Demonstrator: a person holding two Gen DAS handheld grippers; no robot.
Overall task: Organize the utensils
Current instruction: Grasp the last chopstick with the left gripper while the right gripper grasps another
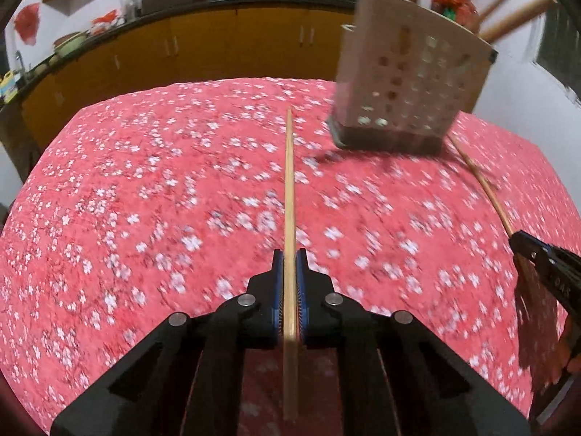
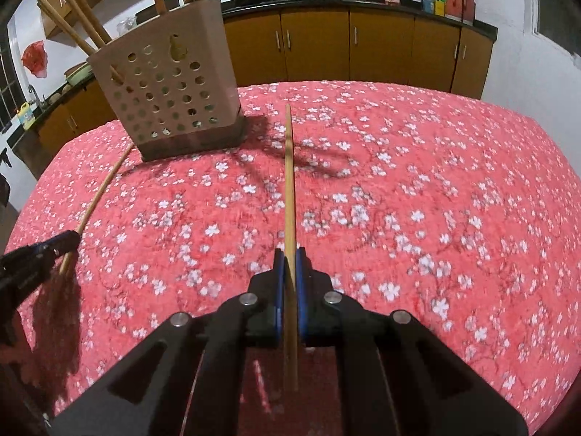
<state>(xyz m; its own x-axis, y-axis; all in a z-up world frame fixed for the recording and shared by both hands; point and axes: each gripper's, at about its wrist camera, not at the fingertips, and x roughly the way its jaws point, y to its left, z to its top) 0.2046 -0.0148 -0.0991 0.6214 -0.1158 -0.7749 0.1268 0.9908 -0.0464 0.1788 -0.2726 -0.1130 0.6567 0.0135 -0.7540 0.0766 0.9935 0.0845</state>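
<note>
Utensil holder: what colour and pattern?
Beige utensil holder, walls perforated with round holes; clearest in right wrist view.

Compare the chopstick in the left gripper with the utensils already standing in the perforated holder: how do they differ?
The chopstick is thin, clamped in the left gripper, pointing over the tablecloth. The utensils in the holder have thicker handles, lean upward and are held by no gripper. Both look wooden.

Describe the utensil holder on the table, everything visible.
The holder is a beige, plastic-looking box with rows of round holes in its wall and a darker base. It stands upright on the floral tablecloth, casting a shadow. Wooden utensil handles stick out of its open top, leaning outward. Neither gripper touches it; a chopstick ends near its base.
</note>
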